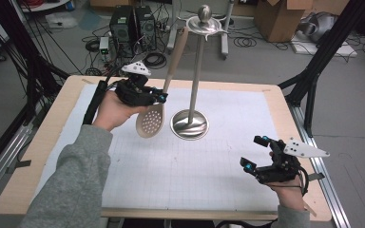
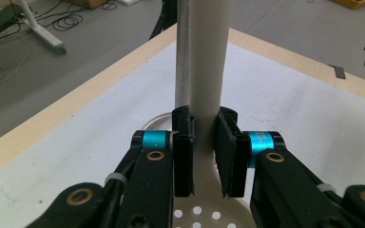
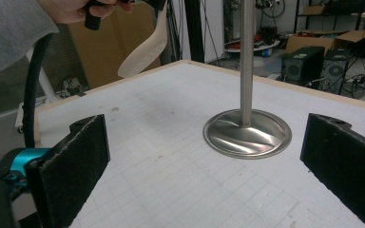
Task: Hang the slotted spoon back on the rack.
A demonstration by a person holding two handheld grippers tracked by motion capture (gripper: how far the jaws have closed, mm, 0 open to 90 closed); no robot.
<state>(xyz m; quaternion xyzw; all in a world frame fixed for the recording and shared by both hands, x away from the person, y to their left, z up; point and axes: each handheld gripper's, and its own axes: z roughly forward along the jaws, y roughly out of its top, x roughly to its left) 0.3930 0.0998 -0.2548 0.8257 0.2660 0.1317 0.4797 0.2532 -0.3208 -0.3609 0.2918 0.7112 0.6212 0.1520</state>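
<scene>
The left gripper is clenched on the neck of the slotted spoon, just above the perforated bowl, and holds it in the air over the table. Nearer the person, the right gripper hovers low with its jaws wide apart and nothing between them. The grip sits low on a long handle, so I'd worry the spoon could pivot in the pads or knock the utensil stand just beside it and rock it. The spoon's long axis runs steeply up and away: bowl down toward the person, handle tip up by the stand's top ring.
</scene>
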